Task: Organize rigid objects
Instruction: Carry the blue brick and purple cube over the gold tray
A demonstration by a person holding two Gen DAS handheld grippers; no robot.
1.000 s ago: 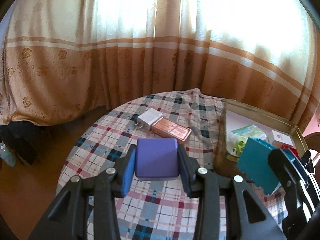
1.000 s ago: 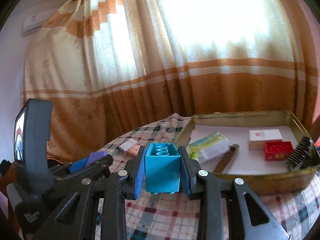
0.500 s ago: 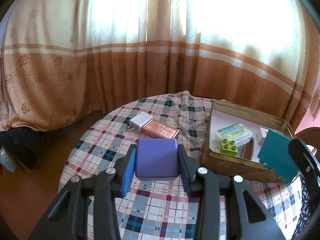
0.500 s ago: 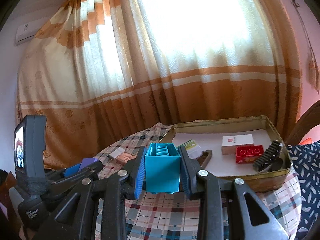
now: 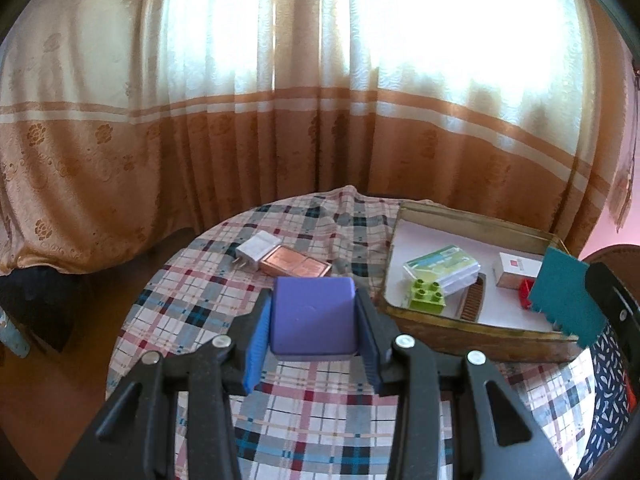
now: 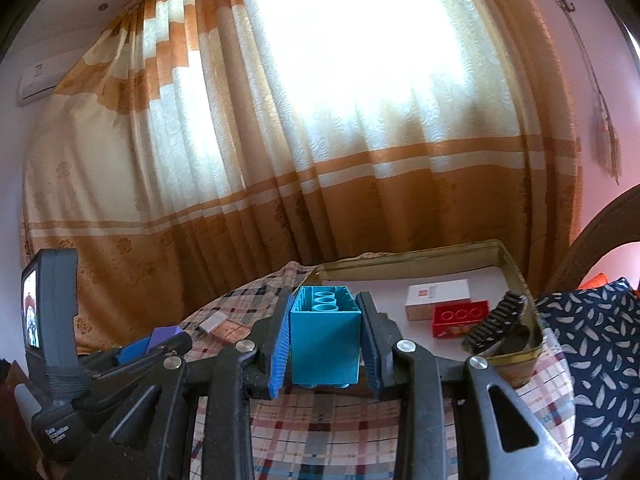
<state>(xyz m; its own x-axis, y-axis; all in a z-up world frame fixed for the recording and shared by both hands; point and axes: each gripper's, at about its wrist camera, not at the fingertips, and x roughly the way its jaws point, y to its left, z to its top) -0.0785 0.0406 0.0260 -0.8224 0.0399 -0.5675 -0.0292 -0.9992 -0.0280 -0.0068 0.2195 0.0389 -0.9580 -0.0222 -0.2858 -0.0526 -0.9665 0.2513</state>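
Left wrist view: you look forward and down along its fingers, above the checked table (image 5: 304, 412), facing the curtain (image 5: 280, 152).
Right wrist view: you look more level, lower, near the metal tray (image 6: 516, 268).
Shared by the 2 views: tray (image 5: 472, 216), table, curtain.

Round table with plaid cloth (image 5: 192, 292); curtain behind it. Gold metal tray (image 5: 472, 330) sits on the table's right side. White plug adapter (image 5: 258, 250) and copper-coloured flat case (image 5: 296, 266) lie touching, left of the tray. In the tray: green studded brick (image 5: 426, 295) at near left, clear plastic box (image 5: 442, 268) just behind it, white carton (image 5: 516, 270) to the right.
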